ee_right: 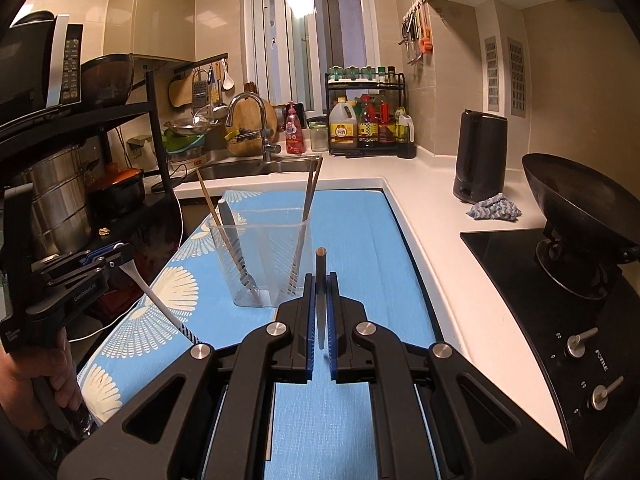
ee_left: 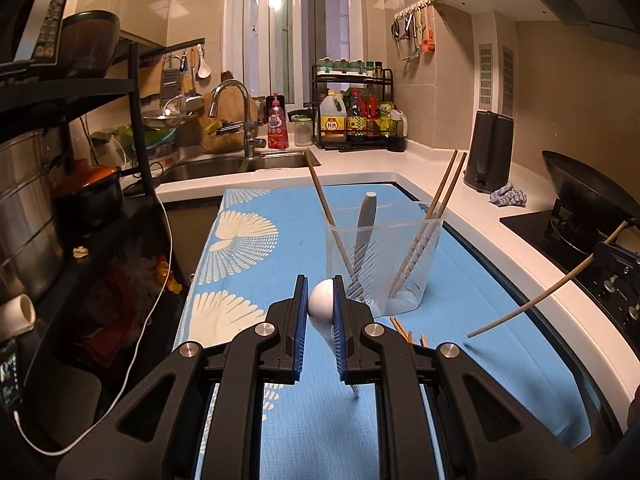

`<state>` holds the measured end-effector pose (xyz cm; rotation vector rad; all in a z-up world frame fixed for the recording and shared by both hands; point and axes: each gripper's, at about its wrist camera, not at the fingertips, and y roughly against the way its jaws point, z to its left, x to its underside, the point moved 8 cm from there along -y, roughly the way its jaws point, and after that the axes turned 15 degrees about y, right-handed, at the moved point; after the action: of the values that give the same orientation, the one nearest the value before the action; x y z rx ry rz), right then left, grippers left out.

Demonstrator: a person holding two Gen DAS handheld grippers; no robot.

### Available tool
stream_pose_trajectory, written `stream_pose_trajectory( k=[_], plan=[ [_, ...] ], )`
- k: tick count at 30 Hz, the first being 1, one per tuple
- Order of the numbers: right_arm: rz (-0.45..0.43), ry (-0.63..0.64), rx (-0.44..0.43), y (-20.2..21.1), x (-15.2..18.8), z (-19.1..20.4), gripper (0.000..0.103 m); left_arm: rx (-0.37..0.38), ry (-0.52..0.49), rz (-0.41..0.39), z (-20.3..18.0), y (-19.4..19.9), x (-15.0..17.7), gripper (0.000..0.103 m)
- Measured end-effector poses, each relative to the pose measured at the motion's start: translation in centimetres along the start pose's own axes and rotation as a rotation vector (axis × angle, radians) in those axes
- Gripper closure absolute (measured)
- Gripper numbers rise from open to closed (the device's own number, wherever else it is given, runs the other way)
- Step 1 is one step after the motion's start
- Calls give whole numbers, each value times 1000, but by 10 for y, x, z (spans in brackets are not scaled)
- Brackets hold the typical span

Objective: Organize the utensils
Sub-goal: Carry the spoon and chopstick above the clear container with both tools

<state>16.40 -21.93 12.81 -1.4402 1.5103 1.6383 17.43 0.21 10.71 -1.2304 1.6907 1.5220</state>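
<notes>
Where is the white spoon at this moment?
The white spoon is clamped in the left gripper, held above the blue cloth just short of the clear utensil cup; the right wrist view shows it at far left.

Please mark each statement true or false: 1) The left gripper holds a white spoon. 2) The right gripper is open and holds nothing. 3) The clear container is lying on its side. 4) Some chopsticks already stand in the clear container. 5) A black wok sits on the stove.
1) True: the left gripper is shut on the white spoon.
2) False: the right gripper is shut on a single chopstick.
3) False: the clear container stands upright on the blue cloth.
4) True: chopsticks lean inside it, beside a grey-handled utensil.
5) True: the black wok sits on the stove.
</notes>
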Motion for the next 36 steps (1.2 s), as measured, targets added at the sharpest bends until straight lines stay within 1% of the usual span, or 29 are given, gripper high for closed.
stream_pose_trajectory(
  k=[2,4,7,11,15,18,20,23,25,27,31,33,36],
  plan=[
    [11,3,1,-1,-5,-2,98,-6,-16,22,-5,-2,-3,91],
    [28,2,-16,-1,-13,-3,98,-10,-37,49,-10,-4,-6,91],
    [65,19,-32,-4,-27,-3,98,1,-61,89,-18,-6,-14,91],
    [95,45,-59,-7,-50,-1,98,24,-41,120,-19,-5,-31,91],
    [110,59,-104,-9,-80,3,98,34,-21,135,-16,-3,-53,91],
    [94,61,-124,-7,-112,-1,98,45,-7,126,-12,2,-81,91],
    [76,63,-133,-5,-134,-4,98,52,-1,107,-12,6,-104,91],
    [34,78,-134,-4,-170,-8,98,60,8,42,-13,11,-148,91],
    [13,79,-143,-8,-188,-8,98,68,18,4,-15,8,-171,91],
    [6,81,-147,-21,-199,-7,98,71,21,-20,-21,-3,-187,91],
    [41,84,-148,-60,-199,-4,98,70,-2,1,-35,-47,-193,91],
    [74,83,-142,-84,-189,-5,98,67,-22,36,-42,-73,-184,91],
    [126,63,-170,-116,-168,-2,98,88,-39,101,-49,-107,-159,91]
  ],
)
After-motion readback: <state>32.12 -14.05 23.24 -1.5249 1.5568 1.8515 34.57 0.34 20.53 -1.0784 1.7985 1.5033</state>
